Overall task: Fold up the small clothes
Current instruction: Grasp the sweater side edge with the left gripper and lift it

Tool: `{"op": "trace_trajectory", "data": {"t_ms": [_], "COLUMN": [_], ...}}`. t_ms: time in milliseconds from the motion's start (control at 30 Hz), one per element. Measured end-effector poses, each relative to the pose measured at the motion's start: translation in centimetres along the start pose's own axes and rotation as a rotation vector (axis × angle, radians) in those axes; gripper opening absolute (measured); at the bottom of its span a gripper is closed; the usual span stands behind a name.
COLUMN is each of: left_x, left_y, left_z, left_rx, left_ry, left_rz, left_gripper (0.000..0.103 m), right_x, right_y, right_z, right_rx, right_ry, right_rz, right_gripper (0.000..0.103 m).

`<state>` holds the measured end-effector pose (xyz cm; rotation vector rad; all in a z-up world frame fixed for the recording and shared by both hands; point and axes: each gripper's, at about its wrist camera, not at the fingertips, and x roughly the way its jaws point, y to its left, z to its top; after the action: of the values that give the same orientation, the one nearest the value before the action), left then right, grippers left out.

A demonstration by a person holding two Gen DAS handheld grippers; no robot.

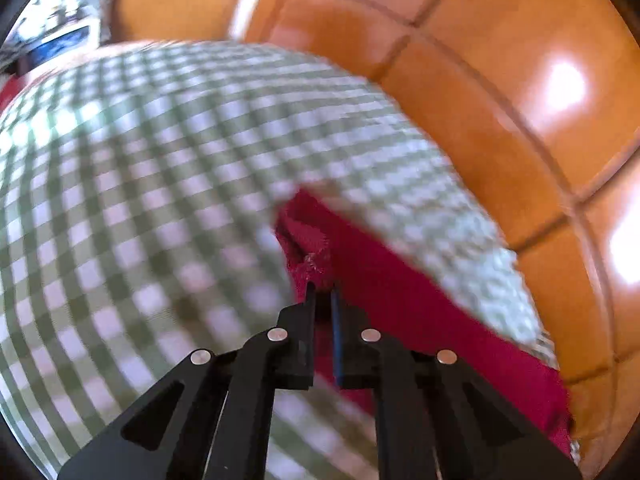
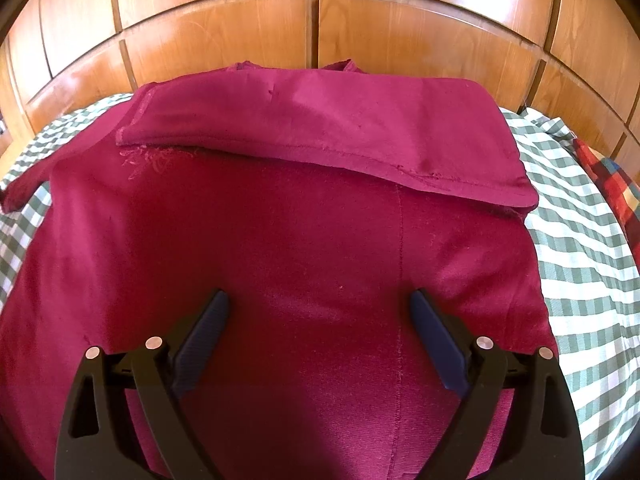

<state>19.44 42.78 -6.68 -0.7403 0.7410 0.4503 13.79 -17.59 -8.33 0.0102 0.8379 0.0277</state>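
Two tools on one crimson garment, part-folded on a checked bed cover.

One edge of the garment (image 2: 304, 240) is pinched between the nearly closed fingers of the left tool (image 1: 322, 292), a bunched, frayed corner sitting right at its tips, with the green-checked bed cover (image 1: 140, 200) spreading to that tool's left and wooden panels (image 1: 500, 80) beyond. The right tool (image 2: 318, 300) hangs spread wide above the flat body of the cloth, gripping nothing; just ahead of it a folded flap (image 2: 320, 128) lies across the far part of the garment. Judging from this, a further fold is under way: the left tool would do well to keep its pinch firm and carry the edge over evenly, while the right one could press down beside the intended crease so the layers underneath do not drag.
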Motion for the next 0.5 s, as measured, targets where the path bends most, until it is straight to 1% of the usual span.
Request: {"op": "trace_trajectory", "data": {"t_ms": [33, 133, 200, 233, 300, 333, 400, 433, 500], "left_x": [-0.6, -3.1, -5.0, -5.9, -7.6, -8.2, -8.7, -8.8, -8.3], "left_y": [-1.2, -5.7, -9.7, -12.2, -14.8, -17.2, -20.1, -21.4, -23.8], "left_z": [-0.2, -1.5, -3.3, -4.7, -6.7, -8.6, -11.5, -13.2, -17.0], "left_rx": [0.019, 0.073, 0.145, 0.194, 0.264, 0.311, 0.383, 0.424, 0.494], "left_ry": [0.000, -0.010, -0.021, -0.017, -0.011, 0.009, 0.046, 0.059, 0.127], "left_rz": [-0.038, -0.184, -0.271, -0.323, -0.385, -0.431, -0.477, -0.484, -0.503], "left_gripper": [0.005, 0.005, 0.005, 0.005, 0.005, 0.005, 0.005, 0.006, 0.006], "right_x": [0.0, 0.0, -0.1, -0.1, -0.1, -0.1, -0.1, -0.1, -0.2], "right_y": [0.0, 0.0, 0.0, 0.0, -0.1, -0.1, -0.2, -0.2, -0.3], "right_z": [0.0, 0.0, 0.0, 0.0, 0.0, 0.0, 0.0, 0.0, 0.0], "right_rx": [-0.001, 0.000, 0.001, 0.002, 0.005, 0.007, 0.009, 0.011, 0.017], "right_ry": [0.000, 0.000, -0.001, -0.001, -0.002, -0.003, -0.003, -0.003, -0.002], "right_rz": [-0.001, 0.001, 0.002, 0.003, 0.008, 0.010, 0.013, 0.017, 0.026], "right_gripper": [0.091, 0.091, 0.091, 0.091, 0.091, 0.091, 0.091, 0.091, 0.091]}}
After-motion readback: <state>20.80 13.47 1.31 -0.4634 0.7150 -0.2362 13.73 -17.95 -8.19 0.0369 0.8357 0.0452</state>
